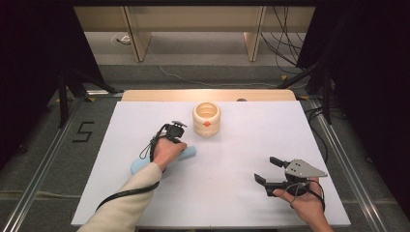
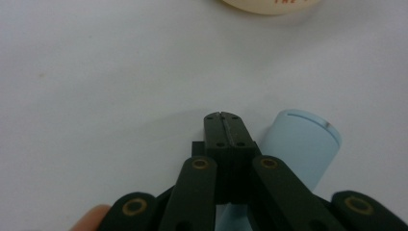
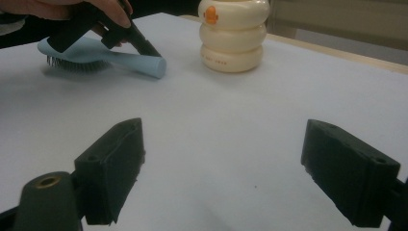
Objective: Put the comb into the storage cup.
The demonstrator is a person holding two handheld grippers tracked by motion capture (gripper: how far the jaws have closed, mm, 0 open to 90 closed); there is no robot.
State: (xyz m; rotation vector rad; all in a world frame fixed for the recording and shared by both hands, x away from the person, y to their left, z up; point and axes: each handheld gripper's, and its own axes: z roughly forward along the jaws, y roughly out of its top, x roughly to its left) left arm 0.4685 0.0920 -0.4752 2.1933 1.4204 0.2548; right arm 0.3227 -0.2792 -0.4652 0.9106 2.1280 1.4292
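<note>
Hairbrush (image 1: 145, 163): light blue, lying flat on the white bench (image 1: 232, 193), bristles down — handle end pointing toward the cream ribbed pot (image 1: 206, 119), well short of it.
Left gripper (image 2: 224, 126): jaws pressed fully together, nothing between them — tips just beside the brush handle, on the side away from the pot's far edge.
Right gripper (image 1: 269, 169): jaws wide apart and empty, hovering over bare bench, well apart from the hairbrush.
Pot: upright, orange mark on its front.

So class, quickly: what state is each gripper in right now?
Left gripper: shut, empty, beside the blue hairbrush handle.
Right gripper: open, holding nothing.
</note>
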